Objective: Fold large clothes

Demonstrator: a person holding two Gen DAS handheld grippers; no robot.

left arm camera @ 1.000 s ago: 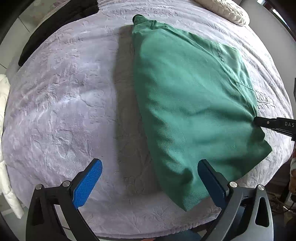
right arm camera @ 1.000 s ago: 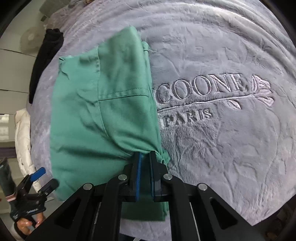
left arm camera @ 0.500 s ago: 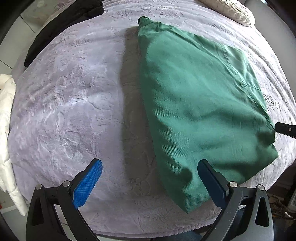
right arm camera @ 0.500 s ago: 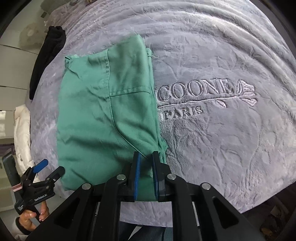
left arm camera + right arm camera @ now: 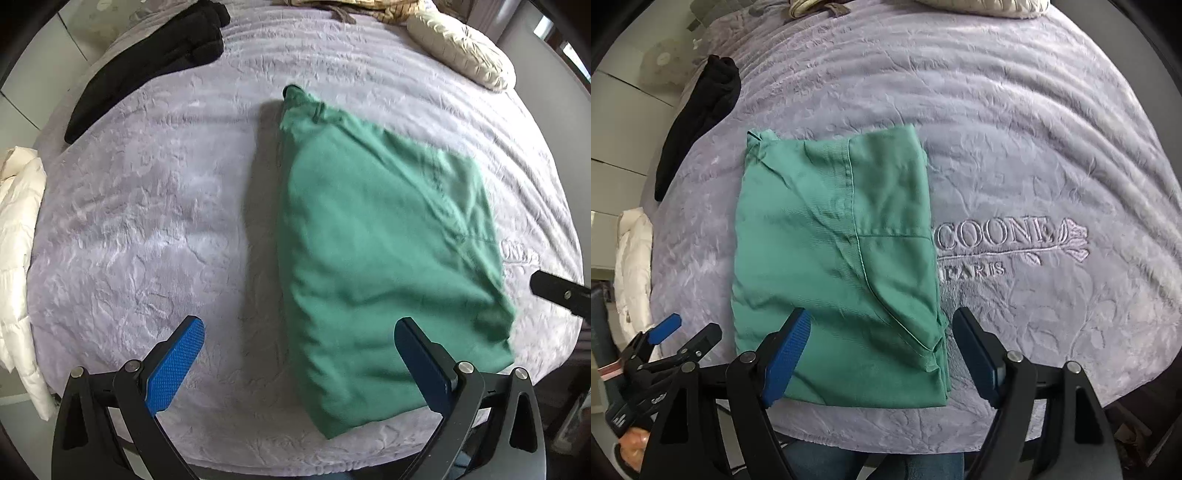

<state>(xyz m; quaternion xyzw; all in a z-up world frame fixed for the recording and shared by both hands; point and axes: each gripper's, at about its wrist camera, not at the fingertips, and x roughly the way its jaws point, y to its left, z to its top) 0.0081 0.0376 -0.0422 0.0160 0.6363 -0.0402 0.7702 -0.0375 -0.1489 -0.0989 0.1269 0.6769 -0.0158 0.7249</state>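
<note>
the green garment (image 5: 834, 269) lies folded into a rough rectangle on the lilac bedspread (image 5: 1034, 147) of the bed, its right edge just beside the embroidered lettering (image 5: 993, 240). the right gripper (image 5: 882, 354) hangs over the garment's near edge, fingers wide, holding nothing. the left gripper (image 5: 299, 363) is also spread wide and empty, above the garment's left side. a black garment (image 5: 147, 62) lies well apart at the far left.

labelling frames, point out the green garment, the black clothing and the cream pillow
green garment (image 5: 831, 266): right wrist view, middle of the folded top layer
black clothing (image 5: 155, 55): left wrist view, middle of the dark pile
cream pillow (image 5: 458, 48): left wrist view, middle of its pleated face
</note>
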